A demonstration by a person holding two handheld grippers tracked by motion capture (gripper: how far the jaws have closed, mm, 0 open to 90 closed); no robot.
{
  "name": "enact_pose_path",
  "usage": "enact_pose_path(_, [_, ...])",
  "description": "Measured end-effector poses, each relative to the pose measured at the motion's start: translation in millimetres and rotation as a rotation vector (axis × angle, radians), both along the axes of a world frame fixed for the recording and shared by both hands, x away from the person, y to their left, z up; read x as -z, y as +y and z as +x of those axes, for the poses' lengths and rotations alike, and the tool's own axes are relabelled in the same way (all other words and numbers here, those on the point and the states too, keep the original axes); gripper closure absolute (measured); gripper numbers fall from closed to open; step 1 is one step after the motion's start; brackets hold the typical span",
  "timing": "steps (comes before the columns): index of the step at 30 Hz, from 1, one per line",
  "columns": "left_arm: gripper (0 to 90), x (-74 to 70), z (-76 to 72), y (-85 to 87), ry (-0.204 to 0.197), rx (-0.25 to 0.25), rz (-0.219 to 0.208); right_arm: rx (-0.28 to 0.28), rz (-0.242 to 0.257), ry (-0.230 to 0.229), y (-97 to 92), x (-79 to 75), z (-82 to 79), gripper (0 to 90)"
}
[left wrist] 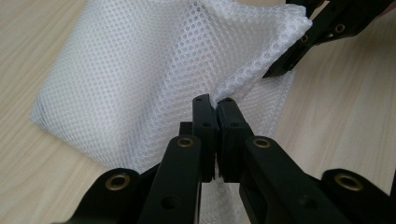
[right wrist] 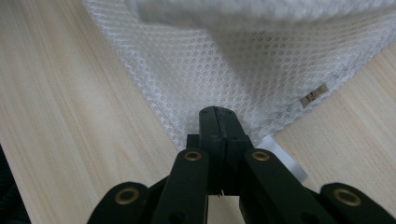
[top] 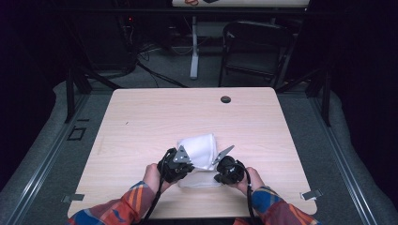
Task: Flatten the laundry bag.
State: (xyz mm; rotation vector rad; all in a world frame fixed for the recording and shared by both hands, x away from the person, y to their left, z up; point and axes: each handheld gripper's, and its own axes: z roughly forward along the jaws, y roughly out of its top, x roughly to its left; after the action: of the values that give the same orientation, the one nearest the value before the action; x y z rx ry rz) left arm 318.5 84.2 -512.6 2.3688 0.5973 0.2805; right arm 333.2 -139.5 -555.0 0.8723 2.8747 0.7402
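- No brand name or readable writing shows on the white mesh bag (top: 199, 152); in the right gripper view a small tan tag (right wrist: 313, 96) sits on its hem and a plain white label (right wrist: 285, 158) pokes out beside the jaws, both too small or blank to read.
- The mesh bag lies on the pale wooden worktop (top: 141, 122), near the person's edge and roughly centred between the two hands; something white and soft fills it.
- The left tongs (left wrist: 216, 105) are clenched on a pinch of the bag's mesh, the fabric rising in a ridge from between the jaws.
- The right tongs (right wrist: 219, 114) are clenched on the bag's hem at its near edge, with mesh gathered between the closed jaws.
- In the left gripper view the right tongs appear at the upper right, holding a corner of the bag lifted off the worktop.
- Plaid sleeves (top: 117, 211) come in from the bottom of the high view.
- A dark round grommet (top: 225, 99) sits in the worktop near its far edge, well apart from the bag.
- Beyond the worktop stand a black folding chair (top: 253, 47) and a white table leg (top: 194, 47), with cables on the grey floor.
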Motion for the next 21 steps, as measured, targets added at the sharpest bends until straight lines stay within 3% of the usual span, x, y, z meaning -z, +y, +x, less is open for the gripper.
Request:
enact_pose_path(18, [87.9,-2.7,0.5,13.8,-0.021,-0.043,-0.004,0.022,-0.011,0.013,-1.4,-0.8,-1.0,90.0])
enact_pose_path(21, [87.9,-3.5,0.7,15.5,-0.02,-0.046,-0.003,0.015,-0.032,0.019,-2.7,-2.1,-0.4,90.0])
